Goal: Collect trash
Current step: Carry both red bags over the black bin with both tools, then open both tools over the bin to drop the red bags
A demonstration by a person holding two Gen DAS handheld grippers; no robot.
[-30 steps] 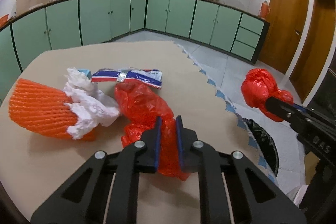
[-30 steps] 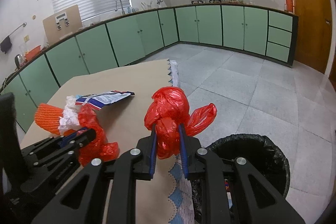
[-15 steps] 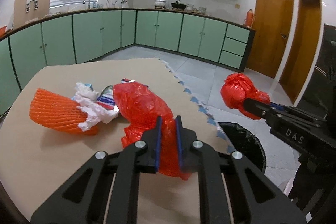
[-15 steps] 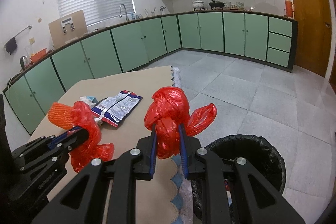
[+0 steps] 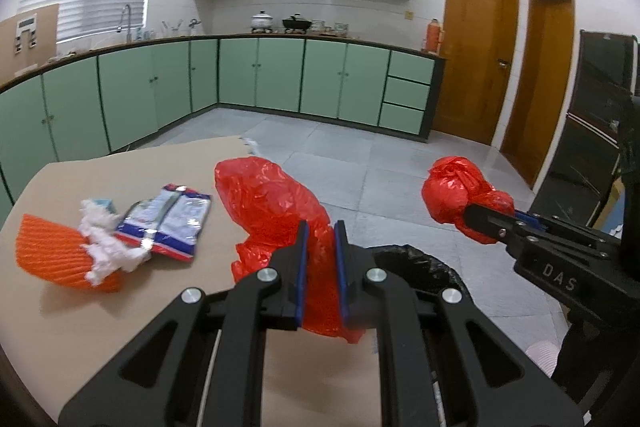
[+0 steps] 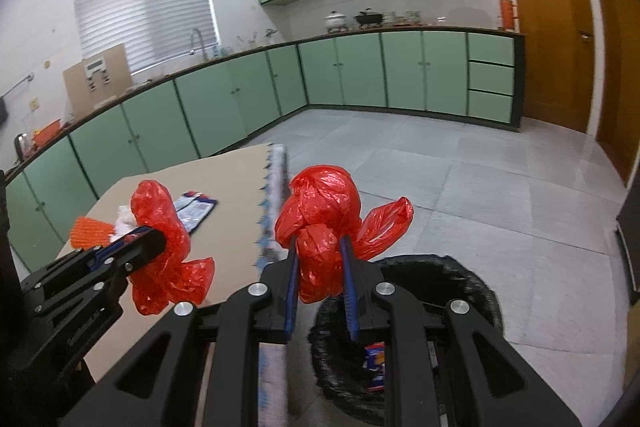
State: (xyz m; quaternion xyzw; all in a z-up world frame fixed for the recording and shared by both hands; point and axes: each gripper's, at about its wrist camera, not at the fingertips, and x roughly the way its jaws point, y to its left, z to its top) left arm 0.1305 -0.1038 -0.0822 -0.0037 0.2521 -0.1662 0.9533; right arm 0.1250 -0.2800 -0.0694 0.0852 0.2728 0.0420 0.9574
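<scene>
My left gripper [image 5: 320,243] is shut on a crumpled red plastic bag [image 5: 272,203], held above the table's right edge; the same bag [image 6: 160,215] shows at the left of the right wrist view. My right gripper [image 6: 320,255] is shut on a knotted red plastic bag [image 6: 324,203], held over the black-lined trash bin [image 6: 460,279]. That knotted bag [image 5: 460,191] also hangs at the right of the left wrist view, beyond the bin [image 5: 412,259]. On the table [image 5: 80,307] lie an orange foam net [image 5: 52,255], a white tissue wad [image 5: 104,247] and a silver, blue and red wrapper [image 5: 172,223].
The table has a blue and white scalloped edge [image 6: 272,195] beside the bin. A blue wrapper [image 6: 374,357] lies inside the bin. Green kitchen cabinets [image 6: 240,95] line the far walls, wooden doors [image 5: 480,59] stand at the right, and grey floor tiles [image 6: 500,195] stretch beyond the bin.
Both grippers have carried their red bags rightward and a little up, toward the bin. The left bag has lifted off the table, uncovering the wrapper. The net and tissue stayed in place.
</scene>
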